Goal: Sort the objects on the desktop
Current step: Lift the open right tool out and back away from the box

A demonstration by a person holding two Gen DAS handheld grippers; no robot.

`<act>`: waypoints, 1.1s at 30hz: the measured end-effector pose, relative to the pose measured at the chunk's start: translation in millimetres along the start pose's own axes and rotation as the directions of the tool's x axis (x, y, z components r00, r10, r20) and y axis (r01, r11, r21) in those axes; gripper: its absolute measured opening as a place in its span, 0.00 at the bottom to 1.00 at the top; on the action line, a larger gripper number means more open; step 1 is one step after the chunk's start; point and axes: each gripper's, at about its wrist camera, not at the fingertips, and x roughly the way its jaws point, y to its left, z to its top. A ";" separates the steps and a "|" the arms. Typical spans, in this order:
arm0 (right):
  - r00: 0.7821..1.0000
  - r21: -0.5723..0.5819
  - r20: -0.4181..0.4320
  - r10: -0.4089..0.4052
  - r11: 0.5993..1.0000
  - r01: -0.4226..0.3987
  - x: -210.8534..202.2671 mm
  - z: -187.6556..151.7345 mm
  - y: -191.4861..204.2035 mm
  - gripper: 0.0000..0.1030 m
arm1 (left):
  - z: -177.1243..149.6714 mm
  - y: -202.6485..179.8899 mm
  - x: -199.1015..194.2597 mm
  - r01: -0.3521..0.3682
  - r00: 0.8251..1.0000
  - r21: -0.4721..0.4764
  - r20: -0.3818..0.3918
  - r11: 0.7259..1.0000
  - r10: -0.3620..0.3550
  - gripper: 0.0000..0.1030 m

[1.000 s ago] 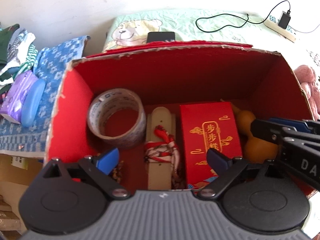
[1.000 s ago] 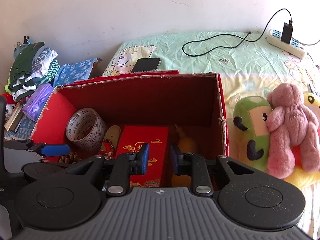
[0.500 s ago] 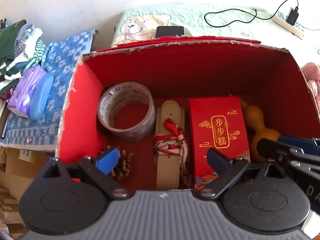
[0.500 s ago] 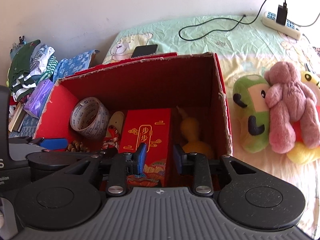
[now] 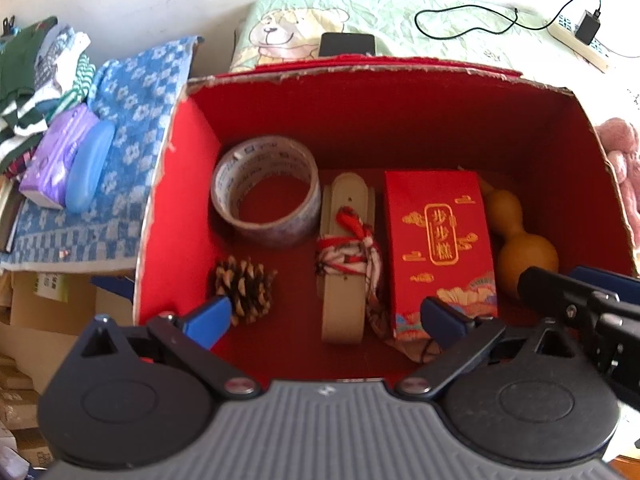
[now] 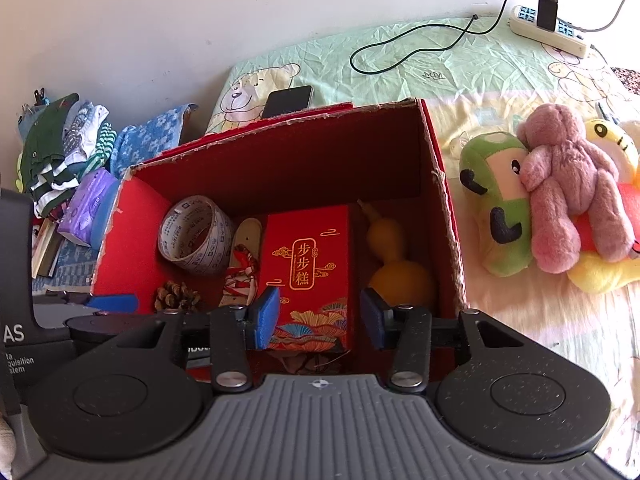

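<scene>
Five things fill the red box (image 5: 176, 216); left tool (image 5: 326, 316) and right tool (image 6: 318, 316) both opening, empty.

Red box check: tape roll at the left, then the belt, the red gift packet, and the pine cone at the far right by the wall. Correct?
Not quite. In the red box, the gourd lies at the far right; the pine cone sits front left, before the tape roll. Belt and red gift packet are as stated, per the left wrist view.

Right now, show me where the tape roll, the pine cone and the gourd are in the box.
Tape roll (image 5: 266, 196): left wrist view, on its near outer wall.
Pine cone (image 5: 245, 288): left wrist view, on the middle of its scales.
Gourd (image 6: 400, 276): right wrist view, on its lower bulb.
</scene>
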 end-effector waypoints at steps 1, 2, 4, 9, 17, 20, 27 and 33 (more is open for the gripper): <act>1.000 0.002 0.005 -0.001 1.000 0.001 -1.6 -1.3 0.6 0.47 | -2.3 0.6 -2.5 -0.001 1.000 0.001 0.007 1.000 0.001 0.97; 1.000 -0.001 0.011 0.000 1.000 0.000 -3.7 -2.9 1.7 0.47 | -4.3 -0.4 -5.3 -0.005 1.000 0.003 0.015 1.000 0.005 0.97; 1.000 -0.011 0.023 -0.001 1.000 0.001 -8.3 -5.9 5.1 0.47 | -8.3 -0.9 -11.2 -0.017 0.999 0.006 0.030 1.000 0.016 0.97; 0.998 -0.022 0.065 0.002 1.000 0.000 -22.7 -14.8 8.4 0.47 | -17.8 -0.6 -26.9 -0.021 0.998 -0.008 0.063 1.000 0.021 0.97; 0.994 -0.067 0.099 0.047 0.997 -0.040 -46.6 -32.6 6.7 0.48 | -47.7 -9.2 -58.7 -0.081 0.986 -0.059 0.141 0.995 0.088 0.98; 0.993 -0.087 0.099 0.061 0.995 -0.052 -54.6 -41.5 2.6 0.48 | -60.0 -14.1 -66.4 -0.097 0.985 -0.080 0.138 0.992 0.107 0.97; 0.995 -0.098 0.079 0.066 0.993 -0.058 -66.8 -67.5 -10.4 0.49 | -95.4 -28.8 -71.8 -0.120 0.985 -0.115 0.112 0.986 0.133 0.97; 0.998 -0.116 0.045 0.049 0.992 -0.044 -67.3 -92.3 -19.8 0.49 | -125.4 -37.8 -63.9 -0.115 0.989 -0.134 0.077 0.984 0.126 0.97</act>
